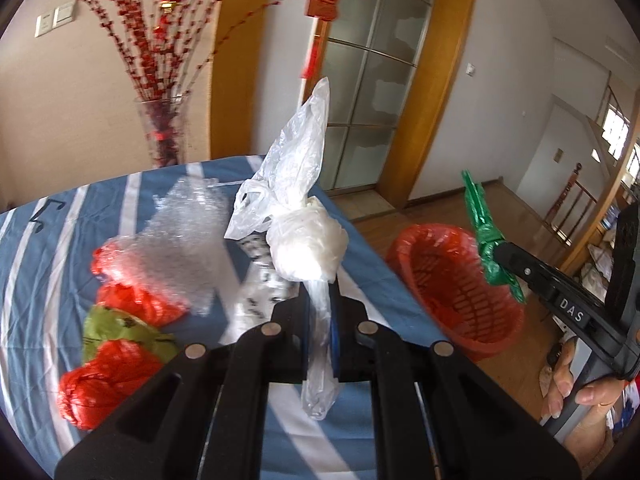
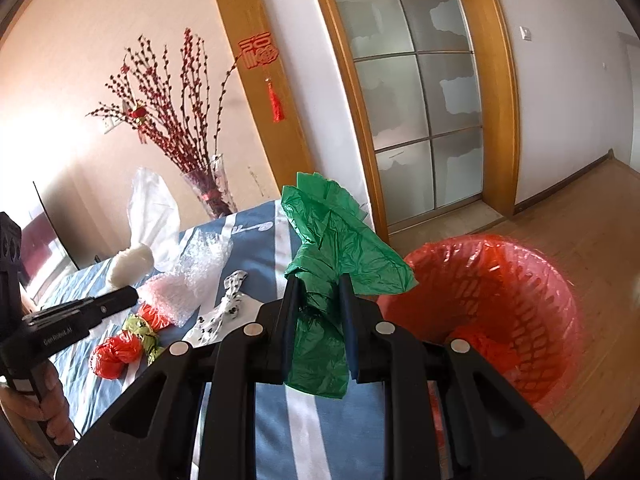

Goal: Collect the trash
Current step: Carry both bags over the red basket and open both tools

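Two views. Left wrist view: the left gripper point(image 1: 320, 300) is clamped on a white bag point(image 1: 304, 240), which stands up above its fingertips over the striped bench point(image 1: 48, 240). Left of it lie bubble wrap point(image 1: 180, 240) and red bags point(image 1: 100, 380). To its right the red bin point(image 1: 460, 280) stands on the floor.

Right wrist view: the right gripper point(image 2: 320, 292) is clamped on a green bag point(image 2: 340, 252), held over the bench edge. The bin's rim is just right of this gripper, and a spotted wrapper point(image 2: 224, 312) lies to its left.
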